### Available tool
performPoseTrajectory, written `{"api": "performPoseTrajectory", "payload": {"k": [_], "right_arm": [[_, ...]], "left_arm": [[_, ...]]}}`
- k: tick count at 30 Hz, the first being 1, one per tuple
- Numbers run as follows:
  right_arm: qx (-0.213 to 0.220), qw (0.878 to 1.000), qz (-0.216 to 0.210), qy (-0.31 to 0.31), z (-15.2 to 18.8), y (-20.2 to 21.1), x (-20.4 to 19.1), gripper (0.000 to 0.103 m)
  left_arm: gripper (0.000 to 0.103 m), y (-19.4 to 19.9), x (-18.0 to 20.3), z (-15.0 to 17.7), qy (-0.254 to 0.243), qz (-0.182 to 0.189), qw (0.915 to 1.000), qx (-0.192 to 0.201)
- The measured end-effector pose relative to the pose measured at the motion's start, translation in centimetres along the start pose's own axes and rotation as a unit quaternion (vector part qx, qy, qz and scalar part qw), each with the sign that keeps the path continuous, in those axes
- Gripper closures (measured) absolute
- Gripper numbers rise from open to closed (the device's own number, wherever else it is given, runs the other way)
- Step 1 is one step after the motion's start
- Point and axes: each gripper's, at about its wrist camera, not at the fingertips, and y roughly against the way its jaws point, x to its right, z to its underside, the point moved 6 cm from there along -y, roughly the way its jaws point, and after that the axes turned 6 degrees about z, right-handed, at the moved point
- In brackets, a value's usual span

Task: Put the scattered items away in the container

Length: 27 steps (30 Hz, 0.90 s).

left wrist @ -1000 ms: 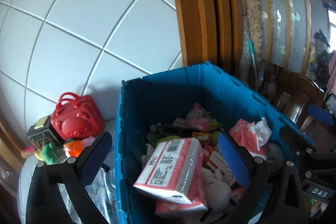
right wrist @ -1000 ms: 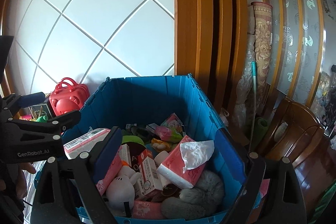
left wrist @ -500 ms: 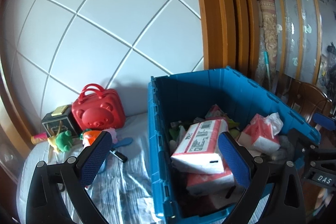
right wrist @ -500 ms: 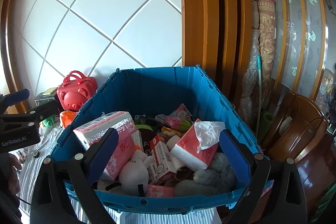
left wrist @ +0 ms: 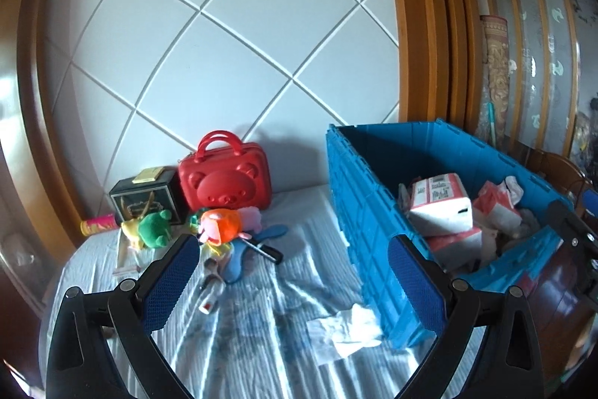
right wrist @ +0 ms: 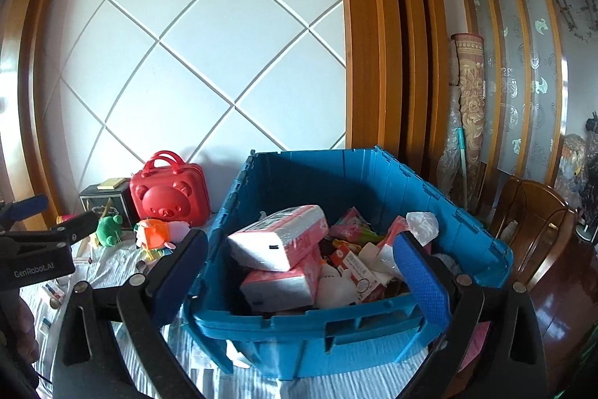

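The blue crate (right wrist: pixel 373 328) (left wrist: pixel 358 197) stands on the striped cloth and holds tissue packs (right wrist: pixel 284 242) (left wrist: pixel 441 208), snack packets and plush toys. My left gripper (left wrist: pixel 291 279) is open and empty over the cloth, left of the crate. My right gripper (right wrist: pixel 299 272) is open and empty, just in front of the crate's near wall. Scattered on the cloth are an orange plush (left wrist: pixel 220 225) (right wrist: pixel 155 232), a green frog plush (left wrist: pixel 151 229) (right wrist: pixel 108 229), a blue item (left wrist: pixel 243 249), a black pen (left wrist: pixel 267 249), a small tube (left wrist: pixel 209 298) and a crumpled tissue (left wrist: pixel 347 328).
A red bear case (left wrist: pixel 224 174) (right wrist: pixel 168 193) and a dark box (left wrist: pixel 147 197) stand against the white tiled wall. A pink can (left wrist: pixel 97 225) lies at the far left. A wooden door frame (right wrist: pixel 373 43) and a wooden chair (right wrist: pixel 530 230) are to the right.
The left gripper has drawn back from above the crate and swung left over the cloth, leaving the tissue pack in the crate. The right gripper has pulled back a little from the crate.
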Motion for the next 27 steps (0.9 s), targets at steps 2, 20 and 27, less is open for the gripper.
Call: {"api": "performPoseTrajectory", "payload": {"k": [2, 20, 27], "right_arm": [[0.01, 1.0, 0.006, -0.01, 0.8, 1.8, -1.4, 0.001], [0.024, 0.999, 0.005, 0.022, 5.2, 11.1, -4.4, 0.0], [0.01, 0.999, 0.017, 0.029, 6.8, 12.0, -3.0, 0.0]], "left_arm": [[0.001, 1.4, -1.3, 1.0, -0.008, -0.005, 0.9999, 0.008], [0.001, 8.2, -2.1, 7.1, 0.012, -0.027, 0.9995, 0.011], [0.001, 9.4, -1.9, 8.5, 0.019, -0.026, 0.9994, 0.01]]}}
